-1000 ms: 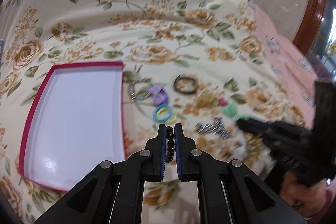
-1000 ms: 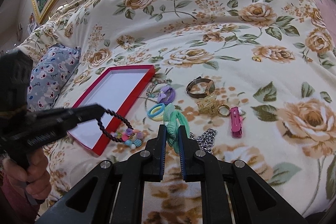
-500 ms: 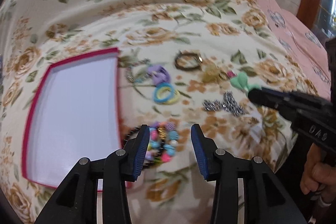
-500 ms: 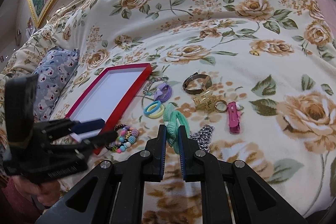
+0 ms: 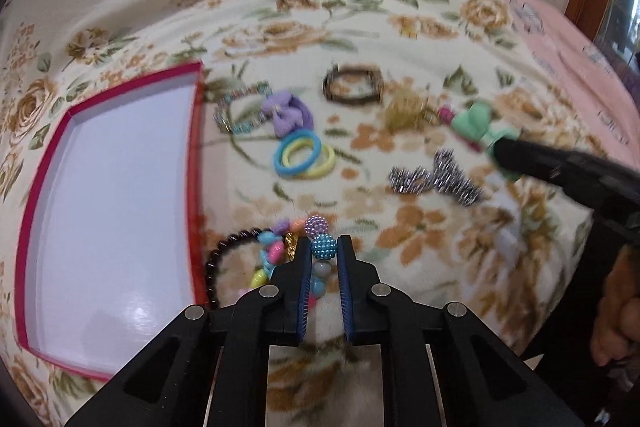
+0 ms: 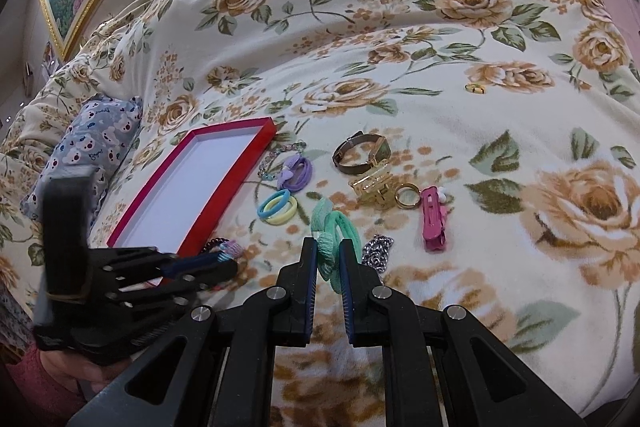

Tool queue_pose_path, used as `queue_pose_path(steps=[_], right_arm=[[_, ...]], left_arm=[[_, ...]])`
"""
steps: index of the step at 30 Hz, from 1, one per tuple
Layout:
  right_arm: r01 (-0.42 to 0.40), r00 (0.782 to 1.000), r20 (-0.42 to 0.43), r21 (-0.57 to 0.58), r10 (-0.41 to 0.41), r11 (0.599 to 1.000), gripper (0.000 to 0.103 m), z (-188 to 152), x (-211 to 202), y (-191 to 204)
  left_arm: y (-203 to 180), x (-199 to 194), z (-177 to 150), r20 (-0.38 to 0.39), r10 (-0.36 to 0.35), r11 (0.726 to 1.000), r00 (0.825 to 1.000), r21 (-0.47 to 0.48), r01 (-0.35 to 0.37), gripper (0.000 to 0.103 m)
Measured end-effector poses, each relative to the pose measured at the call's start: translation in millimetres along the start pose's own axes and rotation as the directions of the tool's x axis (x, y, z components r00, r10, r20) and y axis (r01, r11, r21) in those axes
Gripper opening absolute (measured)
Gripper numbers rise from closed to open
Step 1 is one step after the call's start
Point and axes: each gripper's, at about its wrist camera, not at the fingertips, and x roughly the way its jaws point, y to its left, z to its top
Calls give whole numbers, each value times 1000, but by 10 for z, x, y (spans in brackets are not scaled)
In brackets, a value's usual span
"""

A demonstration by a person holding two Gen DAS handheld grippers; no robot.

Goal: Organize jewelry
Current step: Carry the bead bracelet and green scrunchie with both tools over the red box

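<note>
My left gripper [image 5: 322, 247] is shut on a colourful bead bracelet [image 5: 320, 247] lying on the bedspread just right of the red-rimmed white tray [image 5: 192, 163]. A black bead bracelet [image 5: 218, 259] lies beside it against the tray's rim. My right gripper [image 6: 329, 251] is shut on a mint green hair tie with a bow [image 6: 336, 227], also seen in the left wrist view [image 5: 476, 121]. The left gripper shows in the right wrist view [image 6: 224, 263] at the tray's near corner.
On the floral bedspread lie a blue and yellow hair tie pair [image 5: 304, 155], a purple bow tie [image 5: 286, 113], a crystal bracelet [image 5: 236, 111], a brown watch [image 6: 362, 151], a gold claw clip [image 6: 372, 187], a pink clip [image 6: 434, 223], a silver chain [image 5: 436, 177]. A grey pillow [image 6: 88, 143] lies left.
My left gripper let go of the black bead bracelet, opened, dropped to the bedspread and closed on the colourful bead bracelet. My right gripper kept hold of the green hair tie.
</note>
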Motion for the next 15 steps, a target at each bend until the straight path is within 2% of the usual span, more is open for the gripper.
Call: queue_pose_path(steps=[5, 15], right_arm=[[-20, 1000, -5, -14, 20, 1000, 11, 40, 28, 93], [-70, 998, -9, -72, 70, 995, 11, 182, 119, 425]], left_arm=[[147, -347, -1, 76, -31, 999, 997, -41, 34, 11], [525, -808, -83, 157, -81, 985, 984, -141, 104, 11]])
